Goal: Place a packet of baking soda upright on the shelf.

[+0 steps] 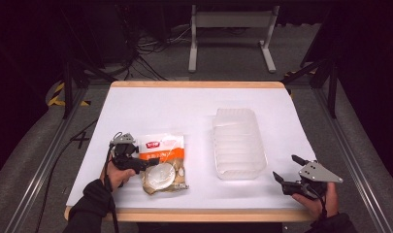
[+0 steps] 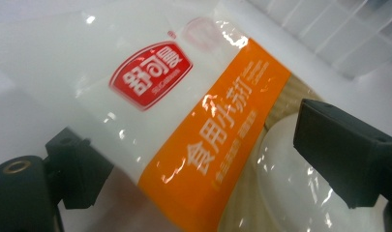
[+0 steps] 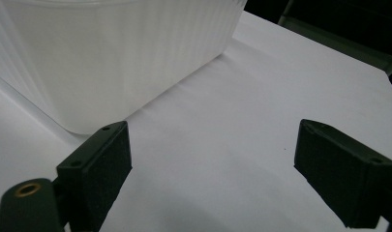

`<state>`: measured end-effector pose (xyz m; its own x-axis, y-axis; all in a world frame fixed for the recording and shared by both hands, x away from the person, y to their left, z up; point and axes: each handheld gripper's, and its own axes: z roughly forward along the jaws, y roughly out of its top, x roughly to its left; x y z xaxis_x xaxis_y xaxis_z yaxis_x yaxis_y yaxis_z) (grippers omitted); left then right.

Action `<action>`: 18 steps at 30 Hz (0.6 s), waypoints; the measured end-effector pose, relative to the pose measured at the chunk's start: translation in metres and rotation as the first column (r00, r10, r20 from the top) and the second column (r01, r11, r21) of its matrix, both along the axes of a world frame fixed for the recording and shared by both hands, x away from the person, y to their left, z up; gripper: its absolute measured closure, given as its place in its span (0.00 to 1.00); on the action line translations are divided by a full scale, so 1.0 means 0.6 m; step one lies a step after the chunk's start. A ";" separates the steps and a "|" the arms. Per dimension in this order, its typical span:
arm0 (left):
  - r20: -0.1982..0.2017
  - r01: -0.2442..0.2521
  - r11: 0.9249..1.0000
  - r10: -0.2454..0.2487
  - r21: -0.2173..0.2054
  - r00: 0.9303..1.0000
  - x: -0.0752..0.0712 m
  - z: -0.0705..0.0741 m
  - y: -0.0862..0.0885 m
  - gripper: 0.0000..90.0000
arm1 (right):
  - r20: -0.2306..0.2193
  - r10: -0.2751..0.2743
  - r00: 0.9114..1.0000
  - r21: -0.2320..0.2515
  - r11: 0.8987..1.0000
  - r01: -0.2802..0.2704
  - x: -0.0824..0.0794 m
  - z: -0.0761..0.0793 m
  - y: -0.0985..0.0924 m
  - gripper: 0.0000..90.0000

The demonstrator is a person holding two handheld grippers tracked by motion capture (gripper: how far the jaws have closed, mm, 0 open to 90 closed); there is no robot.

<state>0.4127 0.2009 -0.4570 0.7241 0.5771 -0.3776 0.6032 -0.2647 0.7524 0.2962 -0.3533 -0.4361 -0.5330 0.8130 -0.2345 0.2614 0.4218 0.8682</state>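
On counter (image 1: 136,107): glossy pouch (image 2: 193,125), soft, slippery, light; left gripper (image 1: 144,164) fingers open astride its edge; right gripper (image 1: 287,171) open, idle.

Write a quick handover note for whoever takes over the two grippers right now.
Left gripper: open, jaws either side of the food packet, not yet closed on it.
Right gripper: open, holding nothing, over the table near the plastic tub.
The packet lies flat at front left; the tub stands to its right with nothing in it.
Done: left gripper lined up on the packet.
Left, probably: close on the packet, lift it and place it in the tub.
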 end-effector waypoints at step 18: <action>0.018 0.153 0.988 -0.153 0.031 0.988 0.002 0.004 -0.057 0.88 | -0.010 0.012 1.000 0.008 1.000 -0.012 0.002 -0.001 0.000 0.15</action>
